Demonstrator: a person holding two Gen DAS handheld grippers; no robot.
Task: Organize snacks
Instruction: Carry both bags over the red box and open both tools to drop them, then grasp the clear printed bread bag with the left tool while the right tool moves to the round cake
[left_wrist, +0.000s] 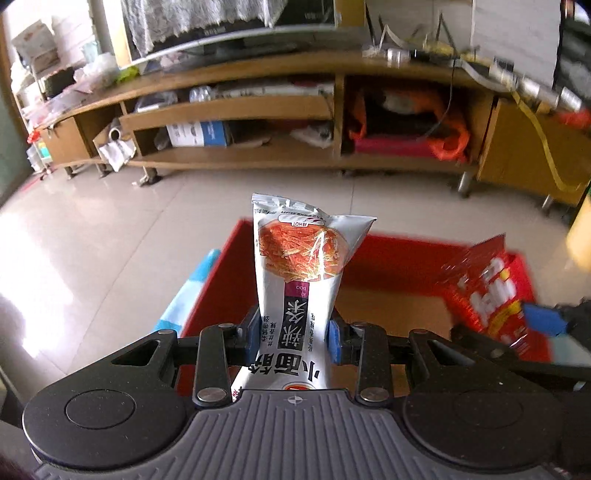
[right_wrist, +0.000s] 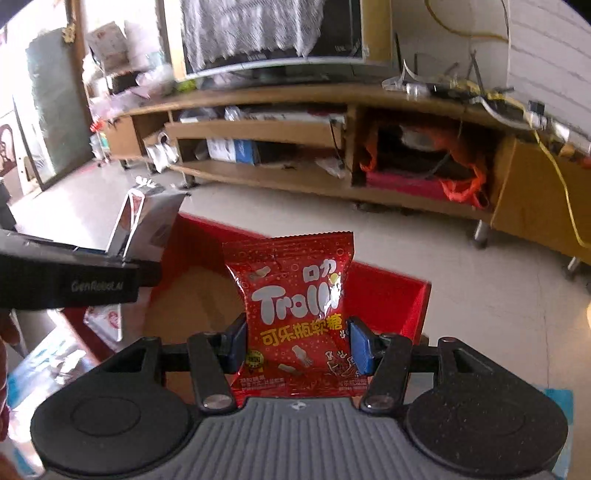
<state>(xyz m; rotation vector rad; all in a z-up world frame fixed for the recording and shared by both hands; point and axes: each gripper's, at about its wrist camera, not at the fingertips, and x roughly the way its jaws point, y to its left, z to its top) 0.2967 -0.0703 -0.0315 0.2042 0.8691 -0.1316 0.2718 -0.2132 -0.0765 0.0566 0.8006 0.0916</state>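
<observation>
Snacks held above red box (right_wrist: 413, 306): white spicy-strip packet (left_wrist: 295, 273) pinched in left gripper (left_wrist: 295, 332) jaws, red Trolli gummy bag (right_wrist: 299, 314) pinched in right gripper (right_wrist: 297, 343) jaws; slick, crumpling film could slip, landing outside box.

Living room: TV stand (left_wrist: 229, 107), television (right_wrist: 273, 37).

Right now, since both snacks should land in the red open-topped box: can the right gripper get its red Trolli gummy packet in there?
Probably yes. The right gripper holds the red Trolli gummy packet above the red open-topped box; nothing blocks its side.
</observation>
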